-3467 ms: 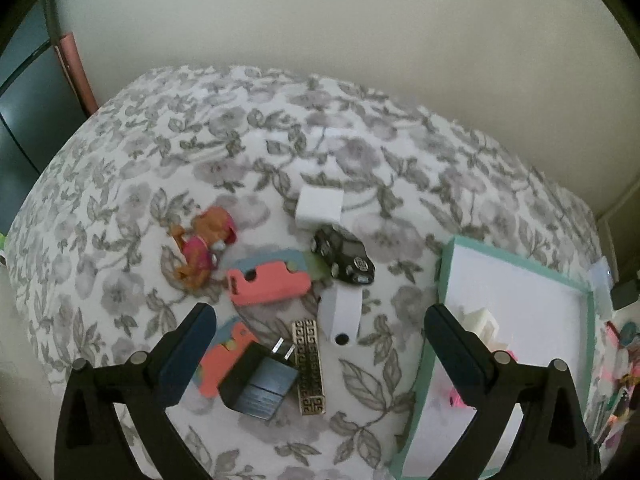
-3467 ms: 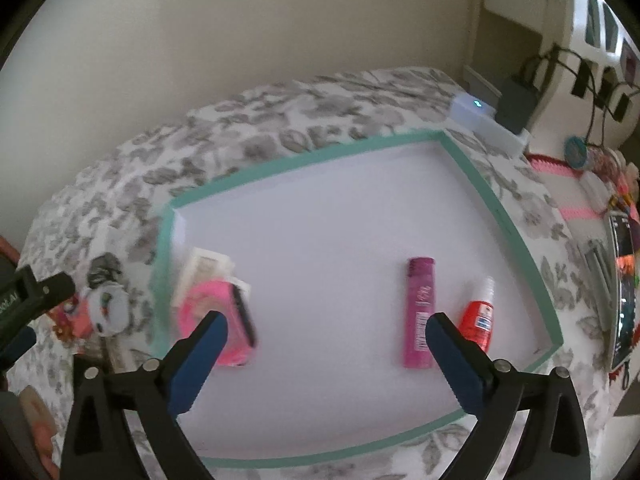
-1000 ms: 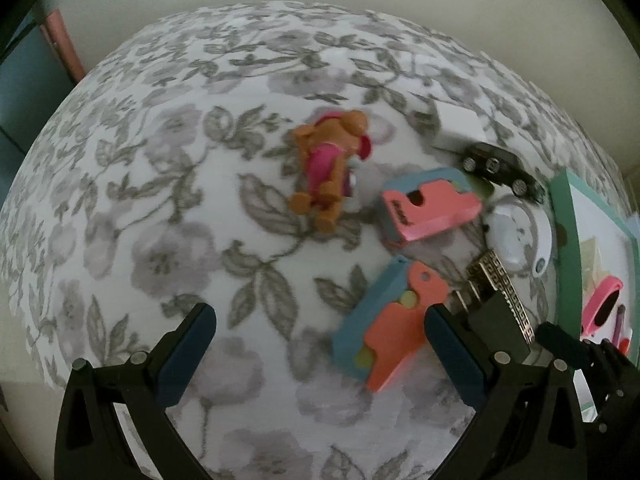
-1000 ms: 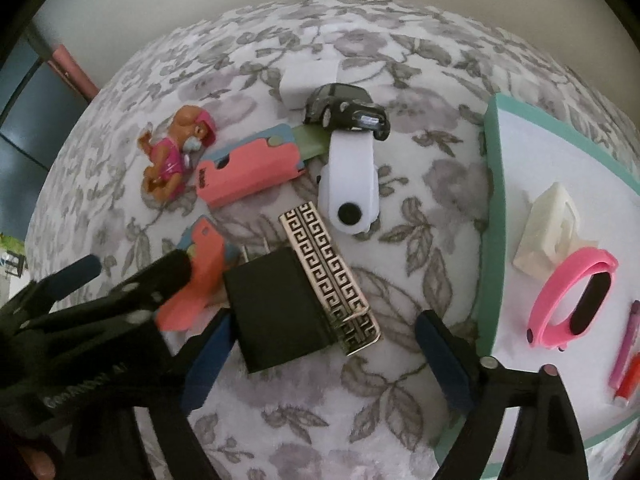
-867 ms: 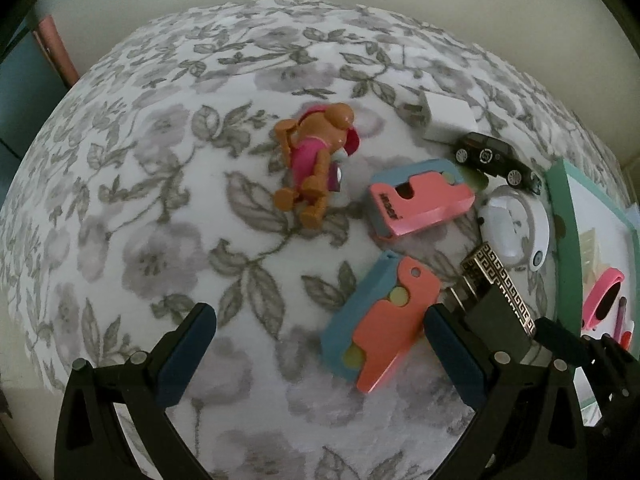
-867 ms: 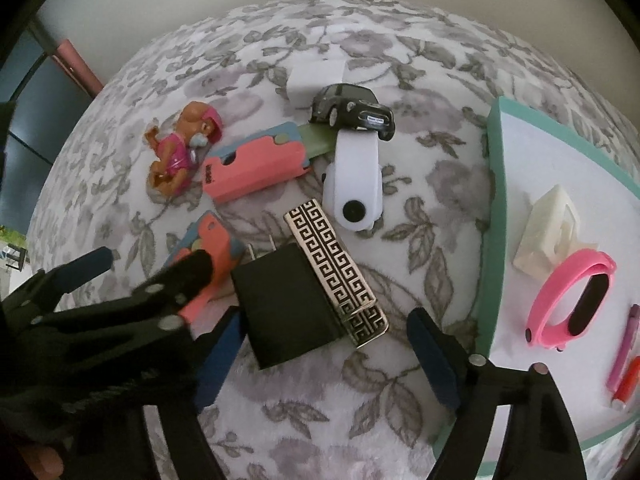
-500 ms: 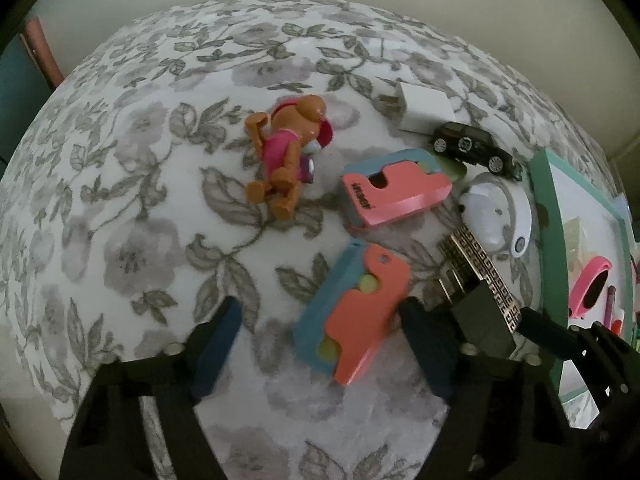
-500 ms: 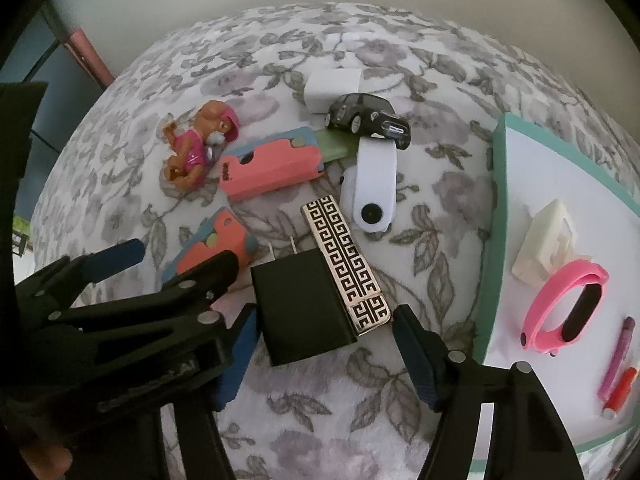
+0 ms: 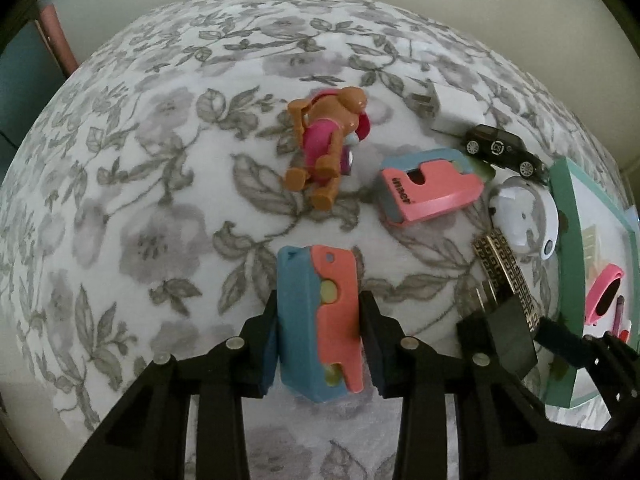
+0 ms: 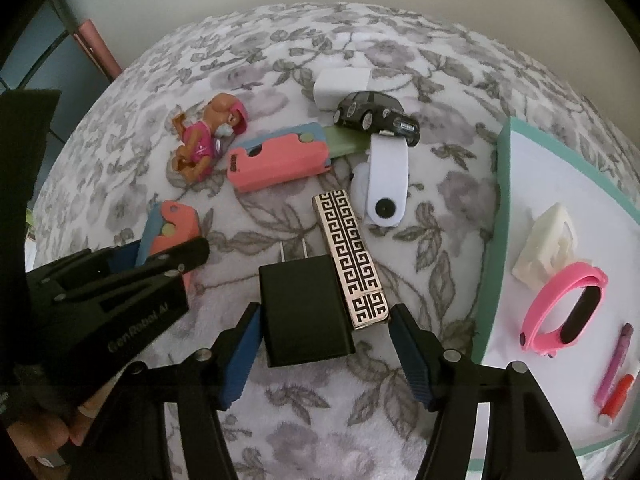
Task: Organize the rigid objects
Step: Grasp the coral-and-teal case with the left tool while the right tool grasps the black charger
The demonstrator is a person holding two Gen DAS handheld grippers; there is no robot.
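Nearest, the left gripper (image 9: 318, 338) is clamped on a blue-and-coral toy block (image 9: 320, 320), one finger (image 9: 266, 344) against its blue side and the other against its coral side, the block standing on edge on the floral cloth (image 9: 140, 220) near the cloth's near edge. Beside it, toward the tray, the right gripper (image 10: 320, 350) stands spread, its fingers (image 10: 410, 360) on either side of a black plug adapter (image 10: 304, 312) and the near end of a bar with a black-and-gold key pattern (image 10: 350, 258), which lies touching the adapter's side. Whether the pads already touch them I cannot tell.

Farther in, a second coral-and-blue piece (image 10: 280, 158) lies flat mid-cloth, with a brown toy puppy in pink (image 10: 208, 138) just beside it on its outer side. A white oval device (image 10: 386, 184) rests near the bar's far end, and a small black toy car (image 10: 376, 116) sits at the device's far tip, with a white block (image 10: 340, 86) behind the car.

Along the cloth's right edge sits a teal-rimmed tray (image 10: 500, 200). Inside it lie a cream plastic piece (image 10: 548, 240), a pink wristband (image 10: 568, 308), a purple stick (image 10: 614, 364) and a red tube (image 10: 618, 396).
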